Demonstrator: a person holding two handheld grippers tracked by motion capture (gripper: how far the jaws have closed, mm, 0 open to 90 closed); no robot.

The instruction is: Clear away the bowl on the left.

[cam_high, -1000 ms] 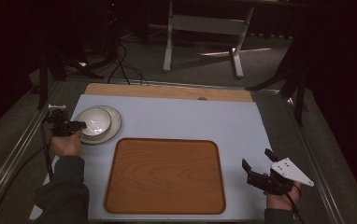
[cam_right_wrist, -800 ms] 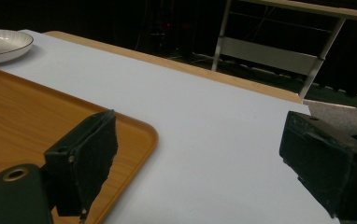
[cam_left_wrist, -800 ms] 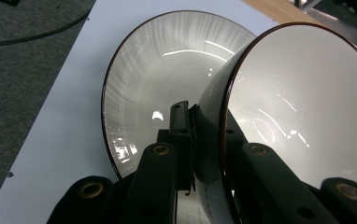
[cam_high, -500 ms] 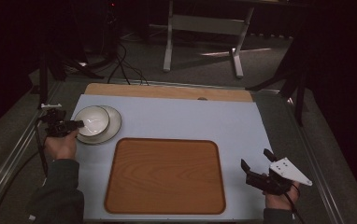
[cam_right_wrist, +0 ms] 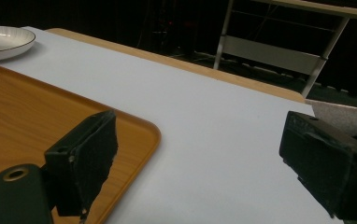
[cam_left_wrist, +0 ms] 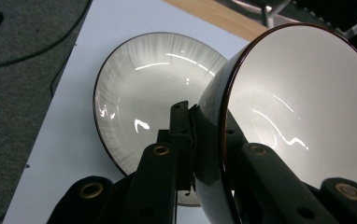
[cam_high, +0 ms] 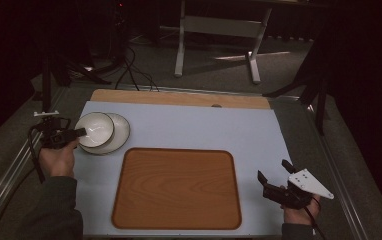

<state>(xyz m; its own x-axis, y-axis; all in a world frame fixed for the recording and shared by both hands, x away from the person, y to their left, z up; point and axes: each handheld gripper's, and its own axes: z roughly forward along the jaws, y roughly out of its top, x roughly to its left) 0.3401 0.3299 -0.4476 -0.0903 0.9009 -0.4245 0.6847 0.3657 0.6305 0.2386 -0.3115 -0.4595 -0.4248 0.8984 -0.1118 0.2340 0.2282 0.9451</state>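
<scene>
My left gripper (cam_high: 79, 133) sits at the left edge of the high view, jaws clamped on the rim of a white bowl (cam_high: 95, 129) with a dark outer wall; in the left gripper view that bowl (cam_left_wrist: 303, 112) is tipped up on edge, one jaw inside the rim, one outside. Under and behind it lies a white plate (cam_left_wrist: 144, 98) with a dark rim, flat on the pale blue worktop (cam_high: 194, 127), at the upper left of the mat in the high view (cam_high: 120, 134). A wooden tray (cam_high: 176, 187) sits bare at lower centre. My right gripper (cam_high: 271, 186) hovers at the lower right, jaws wide apart, gripping nothing; in the right gripper view the tray corner (cam_right_wrist: 36, 116) lies under its left jaw.
</scene>
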